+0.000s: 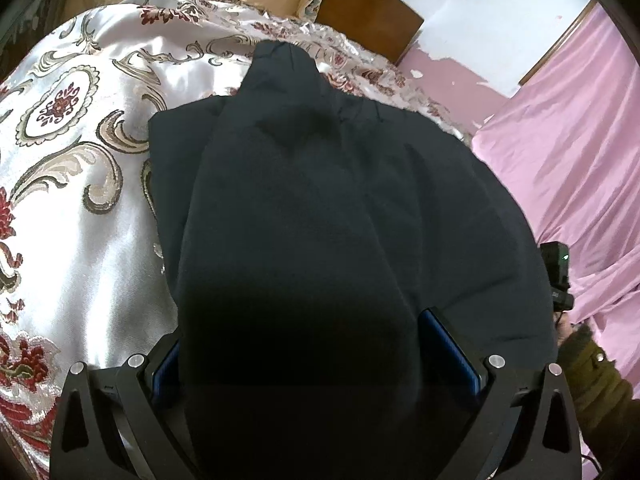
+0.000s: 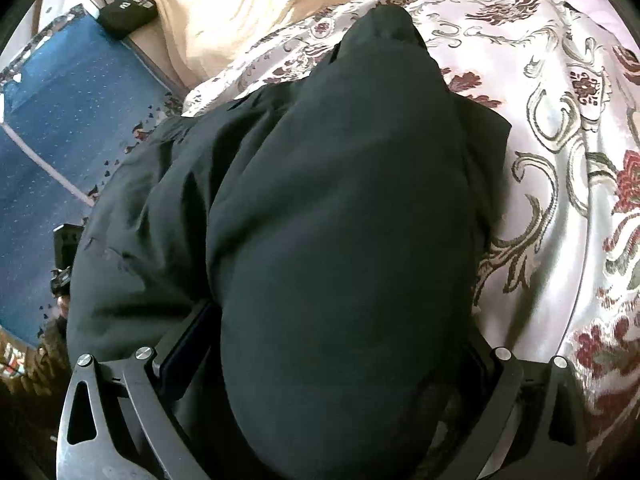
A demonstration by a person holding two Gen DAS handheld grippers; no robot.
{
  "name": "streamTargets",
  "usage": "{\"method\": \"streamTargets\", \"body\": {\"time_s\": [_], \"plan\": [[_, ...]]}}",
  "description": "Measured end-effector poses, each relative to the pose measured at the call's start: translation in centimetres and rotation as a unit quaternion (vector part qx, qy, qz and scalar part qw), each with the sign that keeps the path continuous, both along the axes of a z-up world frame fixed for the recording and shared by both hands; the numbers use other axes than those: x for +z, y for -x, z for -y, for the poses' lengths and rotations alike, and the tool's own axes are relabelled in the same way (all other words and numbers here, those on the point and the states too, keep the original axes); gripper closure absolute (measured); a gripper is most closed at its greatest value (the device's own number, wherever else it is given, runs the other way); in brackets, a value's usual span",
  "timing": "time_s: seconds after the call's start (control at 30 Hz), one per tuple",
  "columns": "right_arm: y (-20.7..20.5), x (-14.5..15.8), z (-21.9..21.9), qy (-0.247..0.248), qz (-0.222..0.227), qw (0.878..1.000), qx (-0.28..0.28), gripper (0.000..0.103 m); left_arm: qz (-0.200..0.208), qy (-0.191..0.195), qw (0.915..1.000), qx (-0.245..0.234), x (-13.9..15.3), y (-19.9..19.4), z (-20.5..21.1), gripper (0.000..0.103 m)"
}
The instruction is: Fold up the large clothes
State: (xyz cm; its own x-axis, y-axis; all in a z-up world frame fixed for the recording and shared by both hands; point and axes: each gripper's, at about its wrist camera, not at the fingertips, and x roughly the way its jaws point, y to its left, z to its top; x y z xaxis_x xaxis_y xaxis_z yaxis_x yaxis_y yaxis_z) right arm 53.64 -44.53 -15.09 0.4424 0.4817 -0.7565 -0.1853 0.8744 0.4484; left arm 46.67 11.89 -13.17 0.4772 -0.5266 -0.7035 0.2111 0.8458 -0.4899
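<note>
The bed point(image 1: 80, 208) carries everything, under a pale floral satin cover, and the dark garment point(image 1: 328, 200) lies near its edge on my side, stretching away from me toward the far pillows. Its long axis runs straight out from both my claws: the broad body is close to me, and it narrows to a tapered end point(image 1: 280, 60) that points at the cream bedding at the bed's far end. From my right side the same garment point(image 2: 340, 208) shows as a thick rounded roll with a flatter layer spread out below it, toward the bed edge above the blue floor. My left claw point(image 1: 298, 356) has the near end of the cloth bunched between its fingers point(image 1: 452, 344); the jaws stand wide, but the fabric fills the gap, so I judge it gripping the garment. My right claw point(image 2: 332, 364) is likewise filled with the thick fold and seems clamped on it, its right finger mostly hidden by cloth. Both claws sit at the near end, about equally close, so I think the coming fold would carry this end forward along the axis toward the tapered tip. A dark device point(image 1: 558, 276) sits just off the garment's right side.
</note>
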Motion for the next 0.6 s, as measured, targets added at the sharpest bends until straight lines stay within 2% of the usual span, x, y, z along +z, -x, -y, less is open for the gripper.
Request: {"method": "streamTargets", "body": {"time_s": [0.07,0.1,0.2,0.43,0.6], "plan": [[0.1,0.1,-0.2,0.009,-0.005,1.000,-0.006,0.004,-0.008,-0.009,0.9999,0.003,0.0,-0.1,0.2,0.000],[0.1,0.2,-0.2,0.008,-0.008,1.000,-0.009,0.008,-0.012,-0.015,0.9998,0.006,0.1,-0.1,0.4,0.001],[0.4,0.8,-0.5,-0.001,-0.017,1.000,-0.018,0.025,-0.009,-0.028,0.9995,0.013,0.7,0.2,1.0,0.012],[1.3,2.8,-2.3,0.045,-0.002,0.998,-0.040,0.052,0.007,-0.083,0.9954,0.047,3.0,1.5,2.5,0.048],[2.1,5.0,-3.7,0.093,0.019,0.994,-0.058,0.067,0.041,-0.154,0.9859,0.051,5.7,2.5,5.2,0.071]]}}
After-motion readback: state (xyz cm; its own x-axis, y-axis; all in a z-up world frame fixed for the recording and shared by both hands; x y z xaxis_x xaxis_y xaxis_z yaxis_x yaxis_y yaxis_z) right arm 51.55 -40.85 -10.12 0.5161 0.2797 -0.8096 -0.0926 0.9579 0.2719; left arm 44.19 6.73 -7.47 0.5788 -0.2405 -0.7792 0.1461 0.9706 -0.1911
